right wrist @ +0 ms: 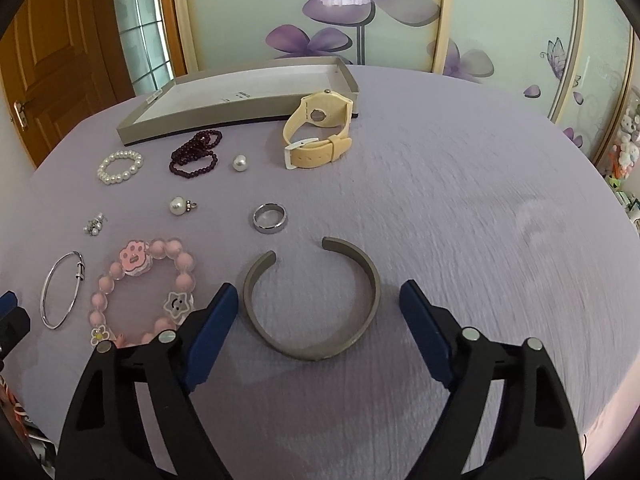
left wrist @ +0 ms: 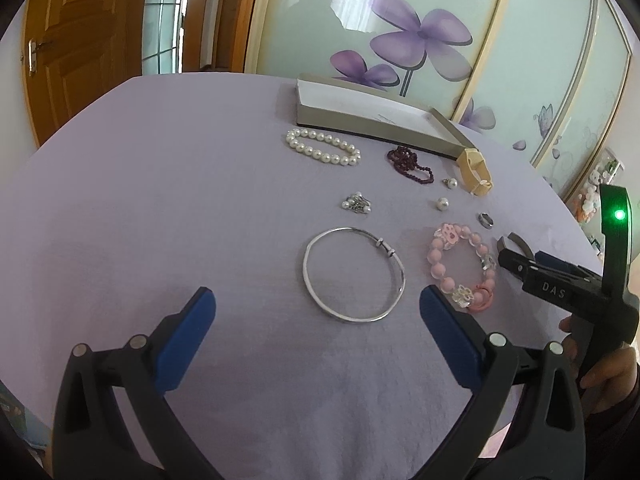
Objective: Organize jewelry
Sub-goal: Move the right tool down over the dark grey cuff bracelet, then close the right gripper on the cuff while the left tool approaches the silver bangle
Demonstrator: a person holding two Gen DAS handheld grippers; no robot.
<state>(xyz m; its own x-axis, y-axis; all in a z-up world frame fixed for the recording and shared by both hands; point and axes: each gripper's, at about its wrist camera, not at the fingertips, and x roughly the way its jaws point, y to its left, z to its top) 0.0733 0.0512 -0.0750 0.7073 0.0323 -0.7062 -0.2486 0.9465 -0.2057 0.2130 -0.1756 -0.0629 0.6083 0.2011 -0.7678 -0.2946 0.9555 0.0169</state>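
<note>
On the lilac cloth a grey open cuff bangle lies between the blue pads of my right gripper. The jaws stand open and neither pad touches the cuff. My left gripper is open too, just short of a thin silver bangle lying flat ahead of it. Between the two bangles lies a pink bead bracelet with charms. A shallow grey tray with a white floor sits at the far side.
Near the tray lie a pearl bracelet, a dark red bead string, a cream watch, a steel ring, two loose pearls and a small earring cluster. Bare cloth stretches to the right.
</note>
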